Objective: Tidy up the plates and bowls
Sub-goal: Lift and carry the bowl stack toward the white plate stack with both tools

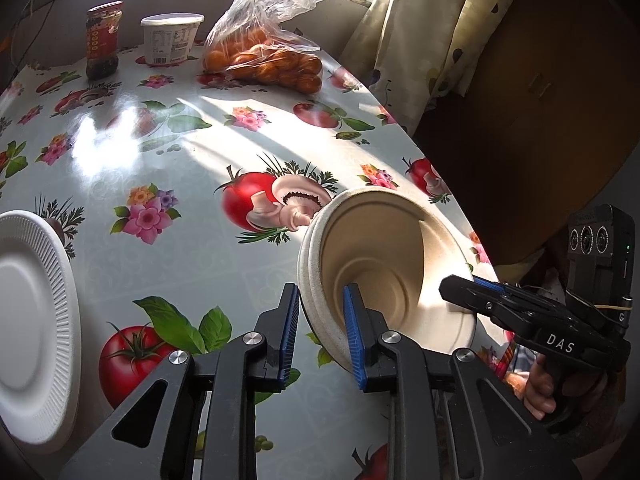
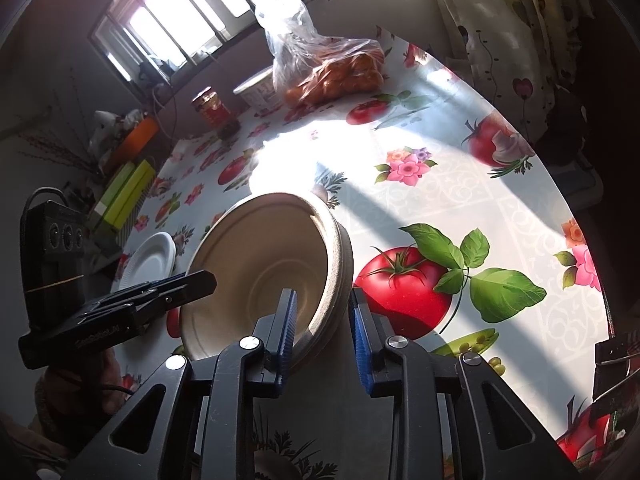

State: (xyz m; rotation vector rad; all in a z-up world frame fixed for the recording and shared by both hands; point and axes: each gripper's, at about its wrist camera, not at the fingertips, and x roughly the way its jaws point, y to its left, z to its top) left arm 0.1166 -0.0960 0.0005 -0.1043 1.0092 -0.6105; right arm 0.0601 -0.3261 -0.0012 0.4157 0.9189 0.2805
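**Operator:** Left wrist view. Where is the bowl (image 1: 384,248) sitting?

**Inspector:** It is sitting at about 4 o'clock of the frame centre, on the flowered table (image 1: 180,160) near its right edge. The left gripper (image 1: 321,288) is pinching the bowl's near-left wall: one blue pad is lying against the outside and the other is reaching inside. At 3 o'clock of the bowl, the right gripper (image 1: 468,286) is clamping the opposite rim, with a hand (image 1: 540,388) gripping its handle.

**Operator:** Other items?

**Inspector:** A white ribbed plate (image 1: 28,300) is lying at 9 o'clock, well apart from the bowl. A dark jar (image 1: 103,40), a white tub (image 1: 172,38) and a plastic bag of oranges (image 1: 264,56) are standing in a row at about 12 o'clock, along the table's far edge.

**Operator:** Right wrist view?

**Inspector:** The bowl (image 2: 260,248) is appearing just left of centre. The right gripper (image 2: 324,294) is pinching its right wall, with one pad inside and one outside. The left gripper (image 2: 200,278) is closing on the rim at 9 o'clock of the bowl. The plate (image 2: 150,258) is lying beyond it, also at 9 o'clock. I cannot tell whether the bowl's base is touching the table.
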